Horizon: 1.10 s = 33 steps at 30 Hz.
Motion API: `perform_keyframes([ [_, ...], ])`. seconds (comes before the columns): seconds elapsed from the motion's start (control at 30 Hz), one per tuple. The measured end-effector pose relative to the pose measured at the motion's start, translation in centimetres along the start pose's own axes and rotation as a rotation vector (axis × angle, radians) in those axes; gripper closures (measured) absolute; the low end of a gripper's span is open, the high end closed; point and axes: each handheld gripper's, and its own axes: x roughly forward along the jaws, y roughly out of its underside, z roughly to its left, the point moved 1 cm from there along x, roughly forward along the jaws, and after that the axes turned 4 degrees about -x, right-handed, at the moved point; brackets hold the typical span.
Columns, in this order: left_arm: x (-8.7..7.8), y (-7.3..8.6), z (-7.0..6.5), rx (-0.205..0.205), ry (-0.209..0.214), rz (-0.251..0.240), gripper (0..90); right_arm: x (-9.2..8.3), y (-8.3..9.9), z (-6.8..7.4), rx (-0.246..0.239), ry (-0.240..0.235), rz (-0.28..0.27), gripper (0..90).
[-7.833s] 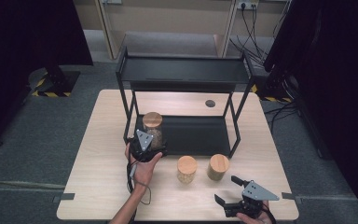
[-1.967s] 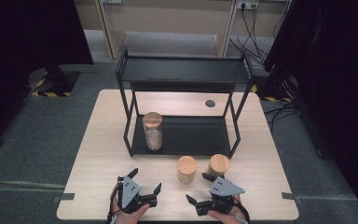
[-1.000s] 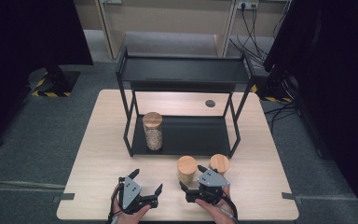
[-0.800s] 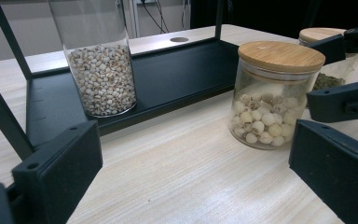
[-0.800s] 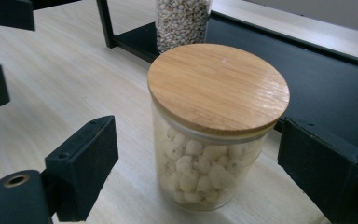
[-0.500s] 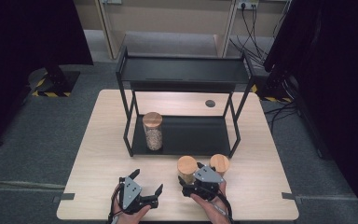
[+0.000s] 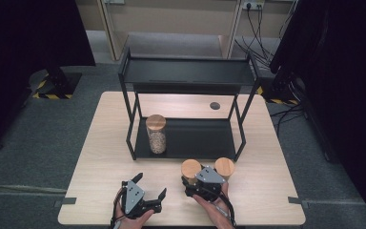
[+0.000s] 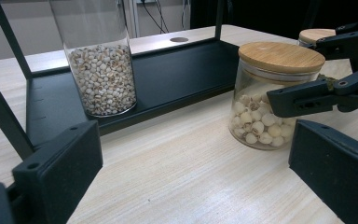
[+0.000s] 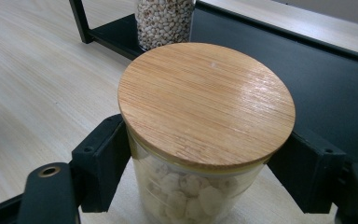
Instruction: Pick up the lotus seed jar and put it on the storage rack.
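A short glass jar (image 7: 191, 168) with a bamboo lid (image 9: 205, 100) holds pale round seeds and stands on the table in front of the rack. My right gripper (image 7: 190, 183) is open. Its jaws stand on either side of the jar (image 8: 270, 93), close to the glass just under the lid. My left gripper (image 7: 151, 185) is open with nothing in it, held low near the table's front edge to the left of that jar. A second short jar (image 7: 224, 167) stands just right of the first. A tall jar of grain (image 7: 156, 133) stands on the rack's lower shelf (image 7: 195, 138).
The black two-tier metal rack has an upper shelf (image 7: 186, 71) over the lower one, with thin legs at its corners. The wooden table (image 7: 105, 143) has a round cable hole (image 7: 214, 105) behind the rack. Dark curtains and cables lie beyond the table.
My right gripper has moved left and forward from the front right of the table until its jaws stand around the left short jar. The left gripper has stayed low at the front edge.
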Motion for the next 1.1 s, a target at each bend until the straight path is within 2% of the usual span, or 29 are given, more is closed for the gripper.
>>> perform_keyframes([
  [0.23,0.0,0.0,0.0,0.0,0.0,0.0,2.3,-0.1,0.1,-0.2,0.018,-0.011,-0.007,25.4],
  [0.4,0.0,0.0,0.0,0.003,0.0,0.0,2.3,-0.3,0.1,0.1,-0.005,-0.007,-0.016,25.6],
  [0.57,0.0,0.0,0.0,0.003,0.001,-0.001,2.3,-0.4,0.1,0.0,-0.002,-0.008,-0.026,25.6],
  [0.73,0.0,0.0,0.0,0.003,0.002,-0.002,2.3,-1.1,-0.4,-0.3,0.004,-0.025,-0.051,25.6],
  [1.1,-0.1,0.0,0.0,0.001,0.001,-0.002,2.3,-1.7,-2.1,-1.8,0.017,-0.079,-0.069,25.6],
])
